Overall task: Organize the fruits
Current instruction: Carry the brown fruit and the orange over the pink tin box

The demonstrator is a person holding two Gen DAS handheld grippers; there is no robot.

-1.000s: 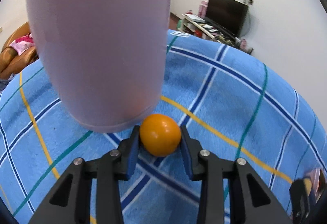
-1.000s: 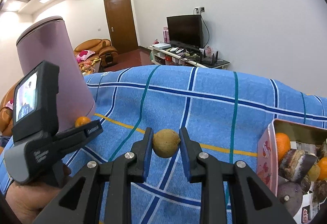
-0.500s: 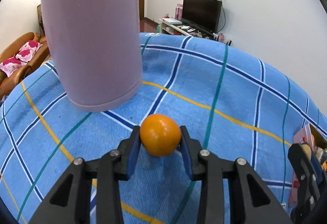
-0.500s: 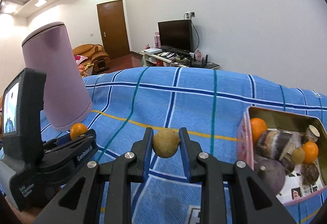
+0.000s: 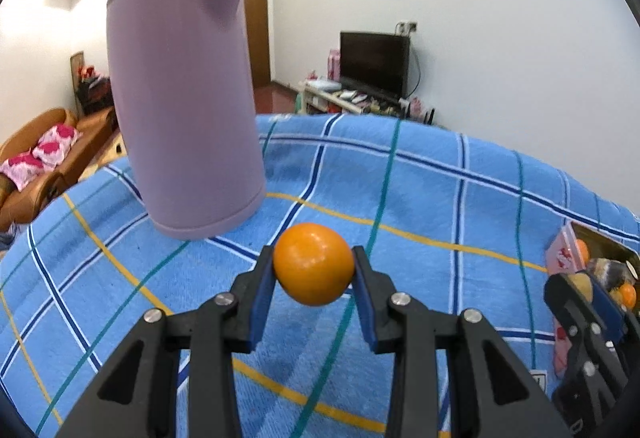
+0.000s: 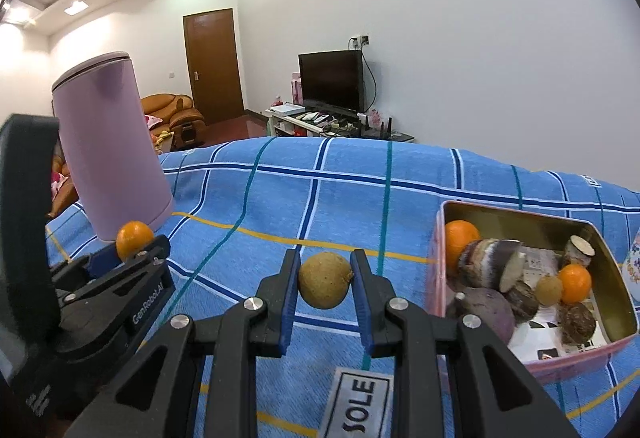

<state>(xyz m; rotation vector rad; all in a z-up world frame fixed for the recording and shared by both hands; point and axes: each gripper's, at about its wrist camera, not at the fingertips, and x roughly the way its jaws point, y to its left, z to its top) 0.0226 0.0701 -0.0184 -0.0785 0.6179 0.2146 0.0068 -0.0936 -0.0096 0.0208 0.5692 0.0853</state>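
Two tools: left tool grips orange; right tool grips longan.

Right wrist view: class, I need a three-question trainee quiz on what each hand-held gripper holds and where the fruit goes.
1. True or false: the left hand-held gripper is shut on an orange.
2. What does the right hand-held gripper hold? A) brown round fruit B) banana C) nothing
3. Fill in: fruit already lies in the pink ____.

Key: 1 true; 2 A; 3 tin.

Black gripper frames—blue pads, silver screws.
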